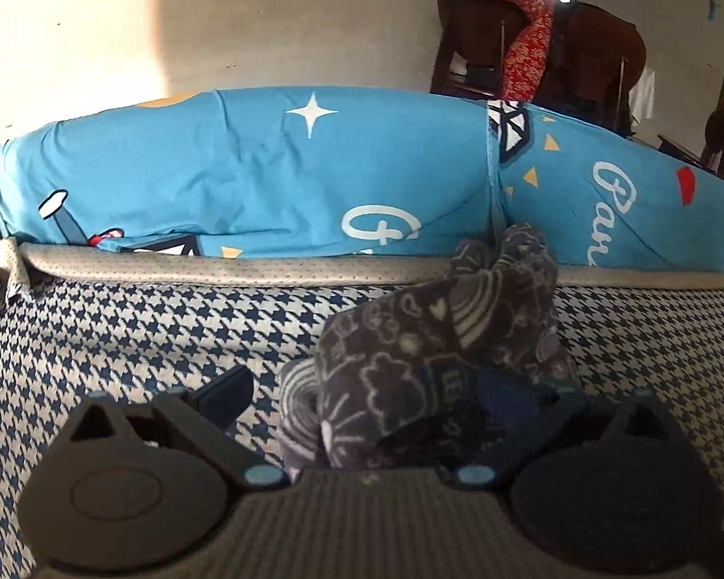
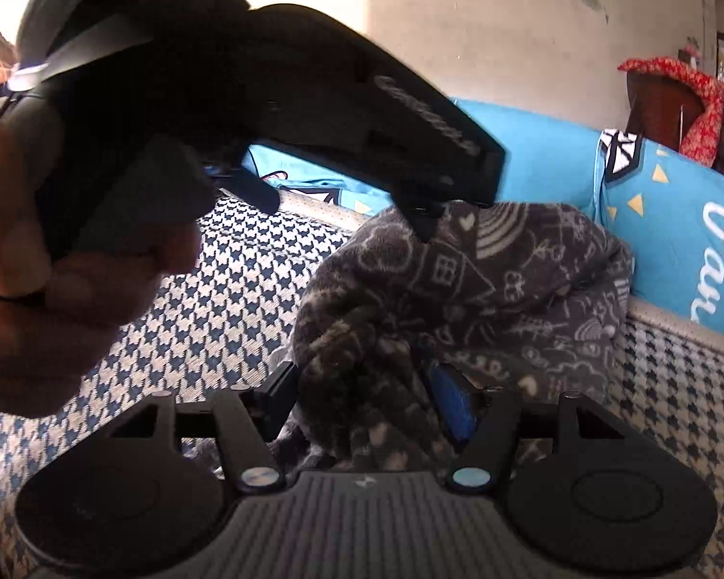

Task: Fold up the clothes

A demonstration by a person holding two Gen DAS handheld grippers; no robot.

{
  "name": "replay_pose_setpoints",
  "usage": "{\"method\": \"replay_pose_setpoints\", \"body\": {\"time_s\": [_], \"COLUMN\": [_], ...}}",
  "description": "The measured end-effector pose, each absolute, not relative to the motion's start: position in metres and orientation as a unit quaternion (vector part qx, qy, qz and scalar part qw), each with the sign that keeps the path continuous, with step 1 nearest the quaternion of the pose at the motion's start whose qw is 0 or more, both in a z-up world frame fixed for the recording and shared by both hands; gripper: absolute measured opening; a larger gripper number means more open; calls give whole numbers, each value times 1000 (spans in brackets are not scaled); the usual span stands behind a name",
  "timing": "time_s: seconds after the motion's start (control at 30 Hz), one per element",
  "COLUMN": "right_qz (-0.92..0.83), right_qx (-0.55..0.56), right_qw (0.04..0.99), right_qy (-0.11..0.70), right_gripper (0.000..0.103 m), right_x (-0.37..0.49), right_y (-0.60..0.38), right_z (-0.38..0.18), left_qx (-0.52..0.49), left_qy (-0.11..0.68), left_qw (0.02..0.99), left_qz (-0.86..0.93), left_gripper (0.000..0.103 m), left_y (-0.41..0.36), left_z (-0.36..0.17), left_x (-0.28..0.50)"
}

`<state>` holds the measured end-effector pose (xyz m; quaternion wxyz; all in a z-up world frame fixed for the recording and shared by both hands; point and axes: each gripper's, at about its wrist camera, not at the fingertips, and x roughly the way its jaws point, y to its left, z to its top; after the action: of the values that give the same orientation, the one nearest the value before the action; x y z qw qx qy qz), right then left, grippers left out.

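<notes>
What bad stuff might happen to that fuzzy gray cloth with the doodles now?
1. The gray cloth is bunched in a heap, not flat, so a fold made now would likely come out lumpy.
2. It sits right against the blue pillow, so pulling it could drag the pillow along.
3. The left gripper and right gripper are close together over the same bundle, so they might bump or tug against each other.
</notes>
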<state>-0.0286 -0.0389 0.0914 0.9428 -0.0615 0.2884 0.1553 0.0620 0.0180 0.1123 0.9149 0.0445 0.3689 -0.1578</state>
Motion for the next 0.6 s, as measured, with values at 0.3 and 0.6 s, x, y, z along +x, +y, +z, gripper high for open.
{"method": "replay_pose_setpoints", "body": {"time_s": [0.3,0.6], "right_qz": [162,163], "right_qx": [-69,-59], "right_qw": [939,936], "right_qy": [296,307], "right_gripper": [63,66], "right_x": [-38,-35], "right_y": [-39,-38], "right_z": [94,90], "left_qx": [104,117], "left_qy": [387,409], "left_qw": [899,892], "left_qz": [-175,-154], "left_gripper": [103,103], "left_y": [-13,-20], "left_z": [94,76], "left_x": [76,100]}}
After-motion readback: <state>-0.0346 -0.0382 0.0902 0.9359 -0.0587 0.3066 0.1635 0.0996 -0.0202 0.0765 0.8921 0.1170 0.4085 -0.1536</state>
